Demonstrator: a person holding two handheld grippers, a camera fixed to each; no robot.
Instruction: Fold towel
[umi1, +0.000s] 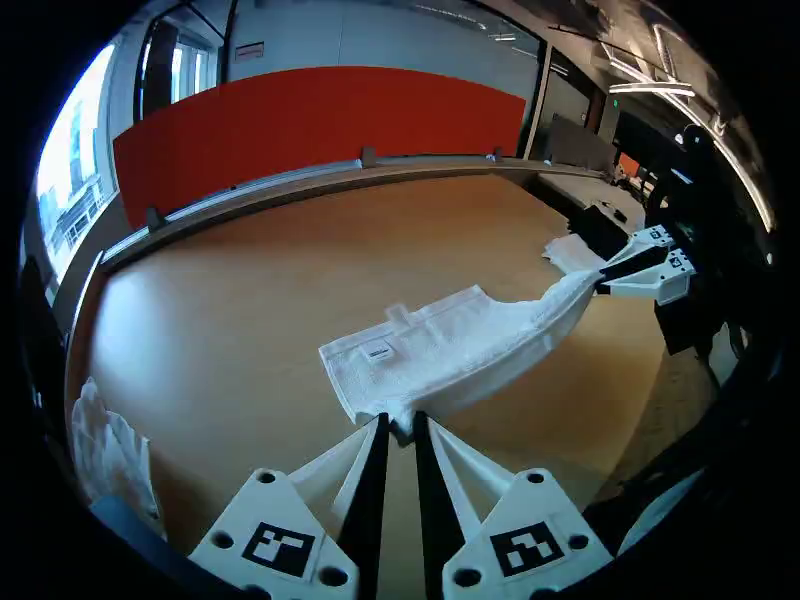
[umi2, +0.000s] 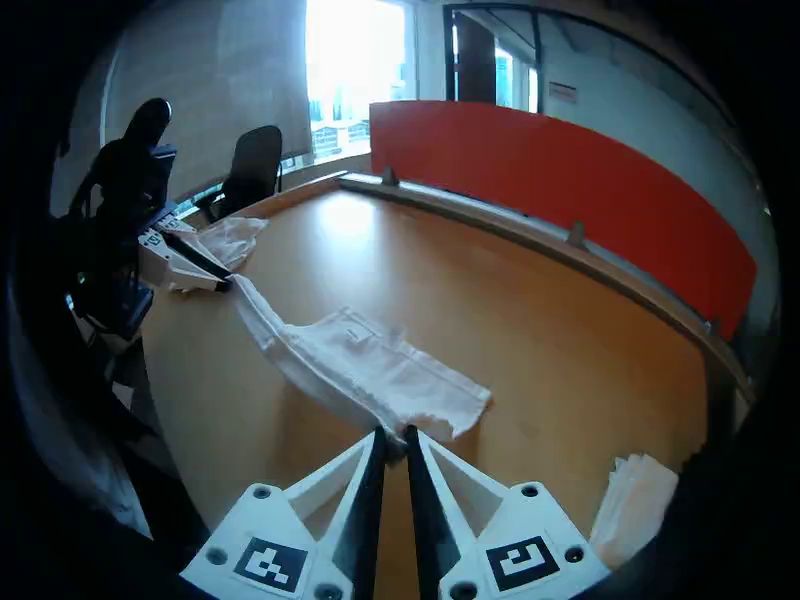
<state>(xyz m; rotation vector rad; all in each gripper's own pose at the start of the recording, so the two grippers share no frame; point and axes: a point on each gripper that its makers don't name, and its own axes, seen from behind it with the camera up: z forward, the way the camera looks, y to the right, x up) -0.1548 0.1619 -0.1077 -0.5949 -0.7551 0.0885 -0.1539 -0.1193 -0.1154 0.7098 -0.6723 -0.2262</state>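
Towel (umi1: 440, 345) lies stretched long along the near edge of the wooden table (umi1: 250, 260). Left gripper (umi1: 398, 428) pinches one short end, right gripper (umi2: 395, 440) pinches the other end. To fold, the ends must meet.

L claw (umi1: 400, 425), R claw (umi2: 393, 437): white, blk pads (umi1: 372, 490), marker tags (umi1: 280, 548).

I can read no words or numbers from here. The small tag (umi1: 377, 351) sewn on the towel (umi1: 450, 345) is too blurred for me. A wall sign (umi1: 250, 50) far beyond the towel, high up, has lettering too small to make out. The black-and-white square markers (umi1: 278, 549) on the left gripper (umi1: 400, 425), just this side of the towel, carry patterns, not letters.
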